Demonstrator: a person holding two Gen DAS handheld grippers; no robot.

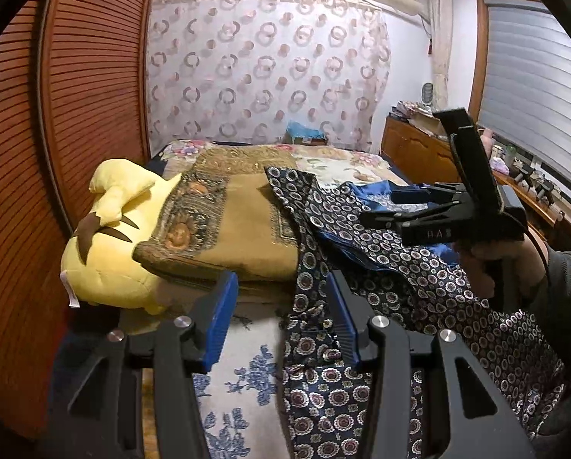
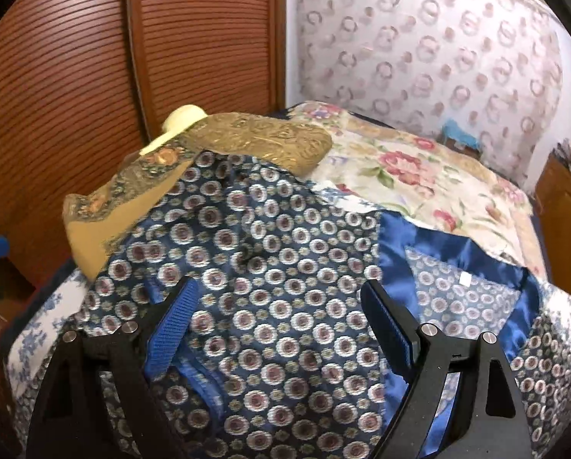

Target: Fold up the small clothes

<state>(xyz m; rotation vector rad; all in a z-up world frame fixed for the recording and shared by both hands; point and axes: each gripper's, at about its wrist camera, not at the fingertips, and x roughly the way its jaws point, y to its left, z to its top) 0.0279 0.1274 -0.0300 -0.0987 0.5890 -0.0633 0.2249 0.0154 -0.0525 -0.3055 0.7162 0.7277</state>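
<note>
At left on the bed (image 1: 247,344), the left tool (image 1: 281,325) stands open, a fold of the patterned garment (image 1: 400,264) draped against one finger. The right tool (image 2: 278,321) gapes empty above it. Satiny, light, likely slippery: pinch a hemmed edge.

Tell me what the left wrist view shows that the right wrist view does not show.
Only the left wrist view shows the right gripper, open above the patterned garment, and the window blind. Only the right wrist view shows the garment's white label inside its blue satin collar. Both show the garment, the brown folded blanket, the yellow plush toy and the wooden louvered door.
</note>
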